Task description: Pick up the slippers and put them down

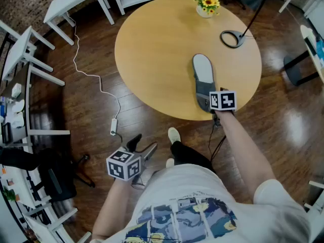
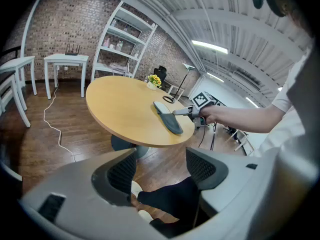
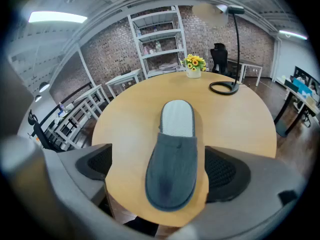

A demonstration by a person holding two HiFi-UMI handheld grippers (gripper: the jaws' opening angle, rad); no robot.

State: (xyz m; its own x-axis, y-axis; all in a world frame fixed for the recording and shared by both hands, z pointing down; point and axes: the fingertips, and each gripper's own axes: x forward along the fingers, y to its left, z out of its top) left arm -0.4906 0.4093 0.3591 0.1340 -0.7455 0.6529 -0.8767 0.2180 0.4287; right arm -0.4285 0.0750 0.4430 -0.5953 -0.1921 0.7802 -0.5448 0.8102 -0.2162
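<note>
Brick walls (image 2: 65, 29) and white shelves (image 3: 160, 39) back a round wooden surface (image 1: 152, 49). At its near edge a grey slipper (image 3: 172, 169) lies between the right tool's (image 1: 208, 104) parted jaws; the left tool (image 2: 159, 168) gapes empty.

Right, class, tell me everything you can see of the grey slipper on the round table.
The slipper is an open-backed slip-on: dark grey, soft-looking fabric upper over the toe, pale grey insole showing at the heel. It lies flat, sole down, on the wooden table, toe at the near edge, heel pointing towards the flowers. The right gripper has its open jaws either side of the toe end; whether they touch it is unclear.
</note>
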